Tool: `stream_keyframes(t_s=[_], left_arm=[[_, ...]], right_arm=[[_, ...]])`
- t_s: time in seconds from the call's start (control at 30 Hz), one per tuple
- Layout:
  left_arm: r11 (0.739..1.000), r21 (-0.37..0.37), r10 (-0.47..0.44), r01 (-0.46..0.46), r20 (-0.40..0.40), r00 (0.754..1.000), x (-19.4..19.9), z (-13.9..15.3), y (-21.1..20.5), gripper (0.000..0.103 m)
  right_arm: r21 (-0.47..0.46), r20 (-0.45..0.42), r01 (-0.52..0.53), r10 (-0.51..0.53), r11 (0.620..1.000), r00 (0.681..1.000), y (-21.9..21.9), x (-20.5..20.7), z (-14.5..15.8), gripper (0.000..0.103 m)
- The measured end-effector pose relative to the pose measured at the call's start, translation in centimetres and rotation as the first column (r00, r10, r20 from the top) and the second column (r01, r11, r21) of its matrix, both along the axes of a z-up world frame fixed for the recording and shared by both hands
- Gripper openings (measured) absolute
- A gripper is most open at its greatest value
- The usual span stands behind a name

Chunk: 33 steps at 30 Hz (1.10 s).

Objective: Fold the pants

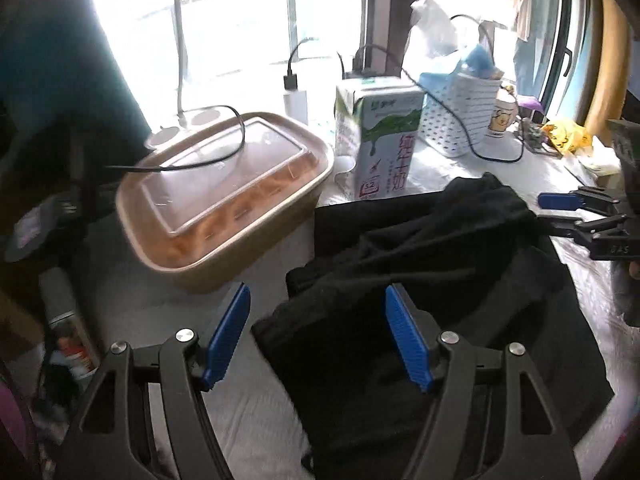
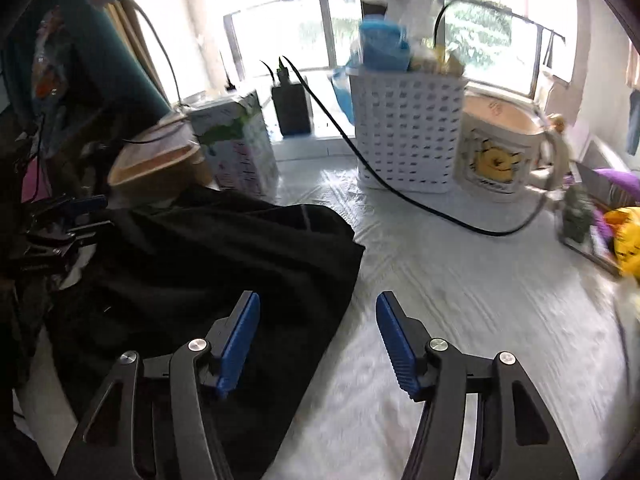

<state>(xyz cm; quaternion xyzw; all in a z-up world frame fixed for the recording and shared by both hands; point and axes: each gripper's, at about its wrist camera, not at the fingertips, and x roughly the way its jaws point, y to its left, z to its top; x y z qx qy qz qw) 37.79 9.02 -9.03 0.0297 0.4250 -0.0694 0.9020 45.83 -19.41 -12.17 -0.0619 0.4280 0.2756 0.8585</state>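
Black pants [image 1: 420,264]: lying on the white-covered table [image 2: 460,300], bunched into a loose, thick heap with several layers overlapping. Wrinkles and ridges across the top; the edges do not line up. The far end reaches close to the milk carton and the takeaway box. In the right wrist view the cloth's near right edge [image 2: 336,280] runs as a fairly straight slanted line, with bare table to its right.

Progress, as a judgement: some folding looks done, since the cloth sits in stacked layers and not spread out flat. It is not a tidy packet. Smoothing and at least one more fold seem left.

Table clutter, largest down: lidded takeaway box [image 1: 224,196] toward the far left; white perforated basket [image 2: 404,132] at the far edge by the window; milk carton [image 1: 376,140] just beyond the pants; a cartoon-printed tub [image 2: 500,148] beside the basket; a black cable [image 2: 400,196] looping over the cover.

Left hand-held gripper [image 1: 318,336]: jaws apart, nothing between the blue pads, hanging over the near left part of the heap. No grip.

Right hand-held gripper [image 2: 318,340]: jaws apart, empty, left pad above the pants' near right edge, right pad over bare table. Seen from the left wrist view, it sits at the heap's right side [image 1: 576,216].
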Motion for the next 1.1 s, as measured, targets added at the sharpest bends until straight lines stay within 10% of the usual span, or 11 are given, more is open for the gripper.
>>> stream_keyframes(t_s=[0.43,0.8,0.9,1.1], left_arm=[[0.996,-0.063,0.058,-0.060,-0.033,0.998,2.5,-0.8,1.7,0.070],[0.994,-0.094,0.050,-0.054,-0.043,0.998,-3.7,1.3,3.0,0.070],[0.989,-0.131,0.057,-0.065,-0.067,0.996,-5.7,0.8,3.2,0.070],[0.980,-0.190,0.042,-0.061,-0.106,0.994,-8.5,-0.8,1.7,0.080]], right_arm=[[0.000,0.000,0.053,-0.053,0.999,0.999,1.2,3.7,-1.7,0.062],[0.073,0.032,0.123,-0.126,0.990,0.992,-1.8,-1.2,1.6,0.064],[0.091,0.020,0.141,-0.143,0.986,0.989,-2.5,-3.0,1.8,0.084],[0.102,0.003,0.160,-0.161,0.982,0.987,-3.7,-6.7,1.0,0.085]])
